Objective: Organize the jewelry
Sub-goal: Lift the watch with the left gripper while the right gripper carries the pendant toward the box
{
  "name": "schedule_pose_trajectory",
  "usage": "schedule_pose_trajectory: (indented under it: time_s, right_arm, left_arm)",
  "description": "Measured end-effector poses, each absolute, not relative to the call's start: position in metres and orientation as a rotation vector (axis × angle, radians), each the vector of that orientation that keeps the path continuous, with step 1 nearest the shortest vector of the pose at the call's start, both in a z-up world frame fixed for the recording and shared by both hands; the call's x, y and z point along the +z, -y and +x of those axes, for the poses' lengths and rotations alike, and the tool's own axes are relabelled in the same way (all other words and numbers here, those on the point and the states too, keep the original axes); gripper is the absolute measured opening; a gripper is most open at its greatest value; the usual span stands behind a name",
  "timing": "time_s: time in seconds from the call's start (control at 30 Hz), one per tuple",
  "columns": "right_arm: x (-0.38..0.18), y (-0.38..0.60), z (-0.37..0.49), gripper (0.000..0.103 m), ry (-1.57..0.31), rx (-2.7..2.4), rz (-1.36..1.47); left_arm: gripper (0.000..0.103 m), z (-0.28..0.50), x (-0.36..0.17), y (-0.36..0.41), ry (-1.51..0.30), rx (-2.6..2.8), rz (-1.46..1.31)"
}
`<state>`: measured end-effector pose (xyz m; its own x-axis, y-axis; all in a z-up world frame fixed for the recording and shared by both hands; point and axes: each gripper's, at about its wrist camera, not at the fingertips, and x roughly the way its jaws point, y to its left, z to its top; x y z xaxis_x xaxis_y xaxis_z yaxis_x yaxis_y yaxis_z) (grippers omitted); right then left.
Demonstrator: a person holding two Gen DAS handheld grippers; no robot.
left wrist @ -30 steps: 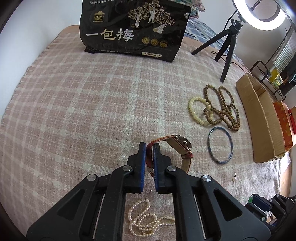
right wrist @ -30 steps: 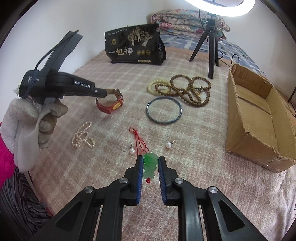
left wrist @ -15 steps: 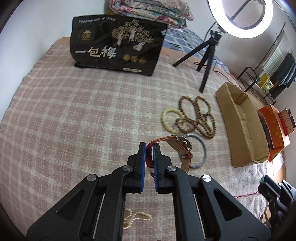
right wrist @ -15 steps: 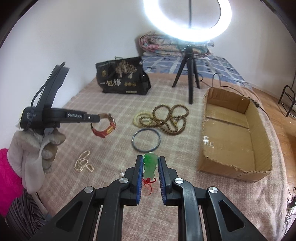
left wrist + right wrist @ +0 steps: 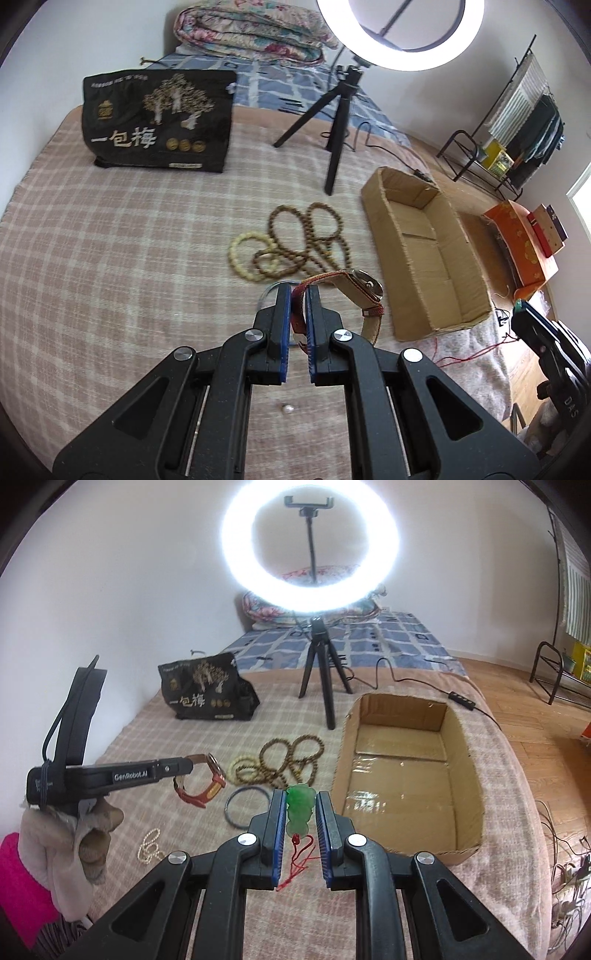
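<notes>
Both loads up off the blanket (image 5: pixel 110 258) now and swinging toward the box (image 5: pixel 406 775) — a second ago the watch (image 5: pixel 364 286) and pendant (image 5: pixel 301 806) hung low over the plaid, now high, with the box grown large at right of centre in the right view. Means pick-up done for these two, drop-off next by the look of it.

Left gripper (image 5: pixel 295 291) clamped tight on the red strap, watch face dangling to the right of the pads, clear of the bed. Right gripper (image 5: pixel 300 801) closed on the green pendant, red cord (image 5: pixel 299 856) trailing below between the fingers.

Left behind on the blanket: brown beads (image 5: pixel 291 758) tangled with the pale bracelet (image 5: pixel 251 256) mid-frame, blue bangle (image 5: pixel 246 806) just below them, pearl string (image 5: pixel 149 847) lower left, one loose pearl (image 5: pixel 286 408) at the bottom of the left view.

In the way — tripod (image 5: pixel 321 672) with its ring light (image 5: pixel 310 542) planted just beside the box's far corner, cable (image 5: pixel 424 681) running past it; black bag (image 5: pixel 207 692) well off at upper left, no bother. Box open-topped, near wall low — dangling cord likeliest to snag on the rim
</notes>
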<state>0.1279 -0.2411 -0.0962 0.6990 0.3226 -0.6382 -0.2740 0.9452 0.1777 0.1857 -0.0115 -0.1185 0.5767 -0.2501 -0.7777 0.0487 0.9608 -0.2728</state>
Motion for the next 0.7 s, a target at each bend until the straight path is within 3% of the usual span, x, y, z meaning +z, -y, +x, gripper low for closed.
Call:
schedule_pose_trajectory:
  time_s: [0.7]
  right_arm:
    - [-0.085, 0.304, 0.176, 0.015, -0.682, 0.185, 0.102]
  left_arm:
    - [0.005, 0.212, -0.117, 0.097, -0.948, -0.304, -0.253]
